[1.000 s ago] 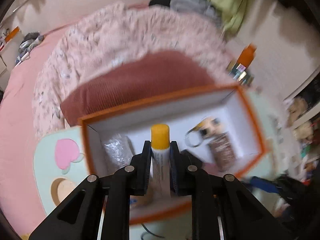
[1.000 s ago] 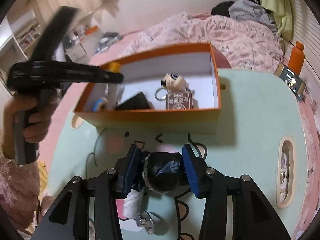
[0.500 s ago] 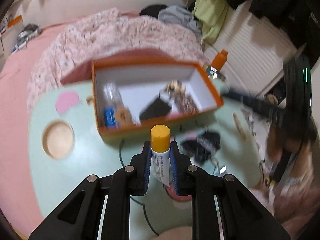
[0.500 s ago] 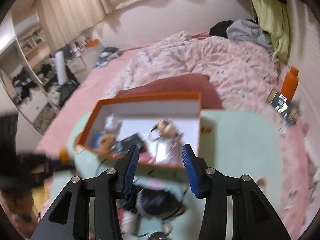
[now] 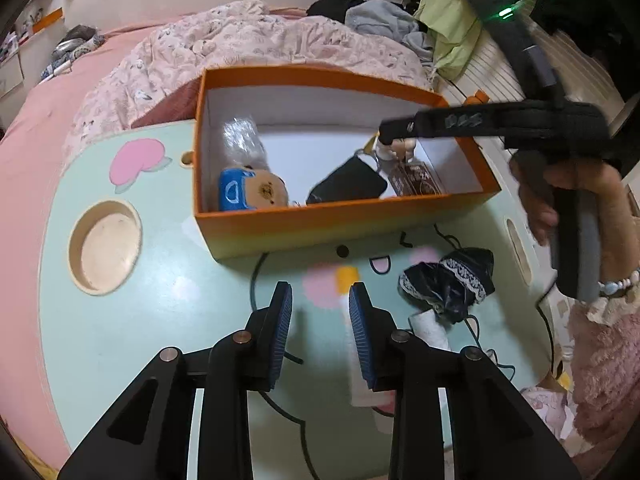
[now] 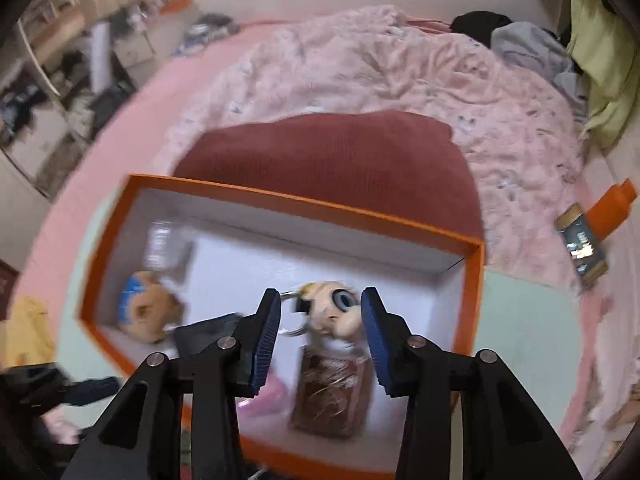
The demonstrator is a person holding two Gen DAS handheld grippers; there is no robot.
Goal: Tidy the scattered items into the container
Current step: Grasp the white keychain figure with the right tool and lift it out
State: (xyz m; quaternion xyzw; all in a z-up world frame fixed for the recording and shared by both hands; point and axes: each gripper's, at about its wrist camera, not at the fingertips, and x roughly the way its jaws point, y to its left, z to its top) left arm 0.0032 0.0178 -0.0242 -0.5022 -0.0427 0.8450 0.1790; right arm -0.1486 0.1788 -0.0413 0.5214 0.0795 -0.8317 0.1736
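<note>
The orange box [image 5: 340,224] stands on the mint table [image 5: 168,320] and holds a blue-and-tan plush [image 5: 252,192], a black pouch [image 5: 348,186], a brown packet [image 5: 416,176] and a doll-head keychain [image 6: 334,308]. My left gripper [image 5: 318,312] hovers over the table in front of the box. Its jaws are opening, and the yellow-capped lip balm [image 5: 345,280] lies blurred against the right pad, no longer pinched. A hand holds my right gripper [image 6: 318,320] over the box's right half. Its jaws are closing with nothing between them, and the keychain lies below. A black lace item [image 5: 448,284] lies on the table to the right.
A small white roll [image 5: 428,324] and a thin black cord lie by the lace item. The table has a round recess [image 5: 106,246] at the left. A pink quilted bed [image 6: 360,72] is behind the box, with an orange bottle [image 6: 612,208] and a dark packet to its right.
My left gripper pulled back from the box and let go of the lip balm. My right gripper left the black lace item on the table and swung over the box, empty.
</note>
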